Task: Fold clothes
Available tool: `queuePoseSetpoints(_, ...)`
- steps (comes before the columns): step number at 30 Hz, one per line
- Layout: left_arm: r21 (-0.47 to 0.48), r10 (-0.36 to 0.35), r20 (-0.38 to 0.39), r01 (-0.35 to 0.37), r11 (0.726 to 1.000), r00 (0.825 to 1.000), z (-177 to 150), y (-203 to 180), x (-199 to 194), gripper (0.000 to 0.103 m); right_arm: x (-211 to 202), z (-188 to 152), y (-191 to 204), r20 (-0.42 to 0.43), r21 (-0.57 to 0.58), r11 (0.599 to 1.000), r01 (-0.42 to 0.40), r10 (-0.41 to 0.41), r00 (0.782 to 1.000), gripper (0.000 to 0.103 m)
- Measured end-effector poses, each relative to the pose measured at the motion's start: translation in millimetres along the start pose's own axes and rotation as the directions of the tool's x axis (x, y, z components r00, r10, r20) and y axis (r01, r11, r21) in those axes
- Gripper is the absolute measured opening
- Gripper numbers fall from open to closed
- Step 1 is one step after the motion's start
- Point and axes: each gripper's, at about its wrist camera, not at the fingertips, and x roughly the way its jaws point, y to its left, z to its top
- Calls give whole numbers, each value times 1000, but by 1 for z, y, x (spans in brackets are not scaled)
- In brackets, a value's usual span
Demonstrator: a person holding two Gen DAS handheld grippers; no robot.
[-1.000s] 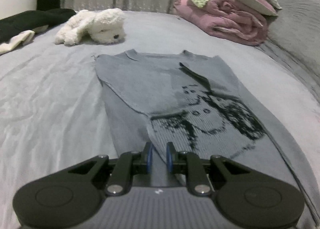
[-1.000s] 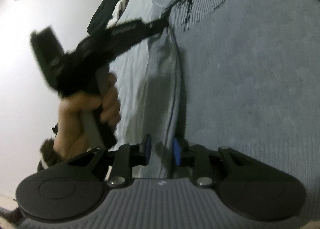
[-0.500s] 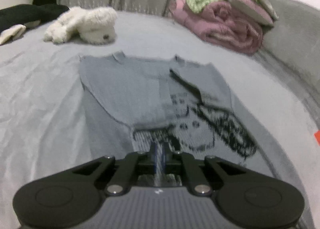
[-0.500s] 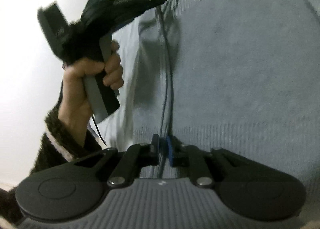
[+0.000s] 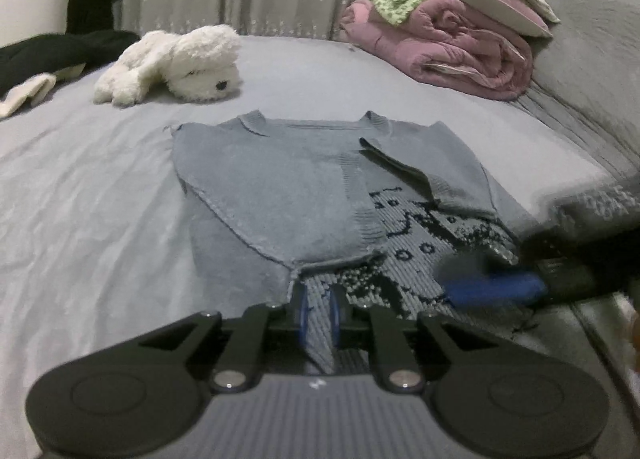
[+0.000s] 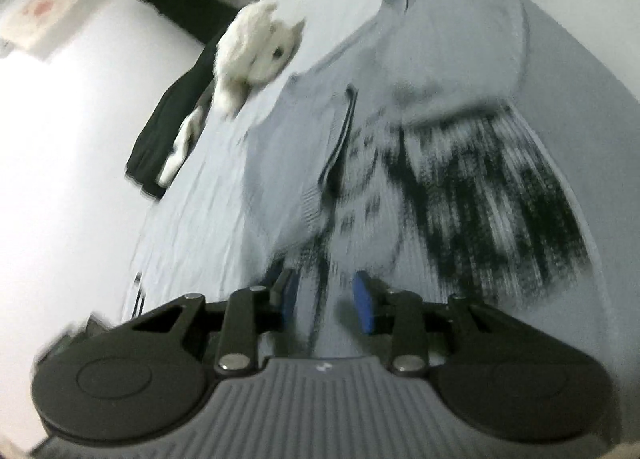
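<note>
Your grey sweater lies flat on the bed, both sleeves folded in across the patterned chest. Your left gripper has its fingers nearly together, clamped on a ridge of hem fabric at 6 o'clock. Your right gripper has its fingers apart, holding nothing, over the hem. Risk: lifting with one corner alone would skew the fold and slide the sleeves out. The plush toy at 11 o'clock sits well apart.
</note>
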Motion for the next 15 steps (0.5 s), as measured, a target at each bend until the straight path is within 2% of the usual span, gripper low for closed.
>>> queuePoseSetpoints(5,-25,-32,8,32,999,999,1,5,2,12,36,29,-12,104,35,999,-28,25,994,31)
queuePoseSetpoints(12,-54,-55,6,56,997,998,2,7,5,11,61,58,-17,219,33,999,-24,16,976,12)
queuePoseSetpoints(15,-70,-67,4,67,995,998,2,10,7,9,69,61,-15,250,8,1000,-5,3,968,7)
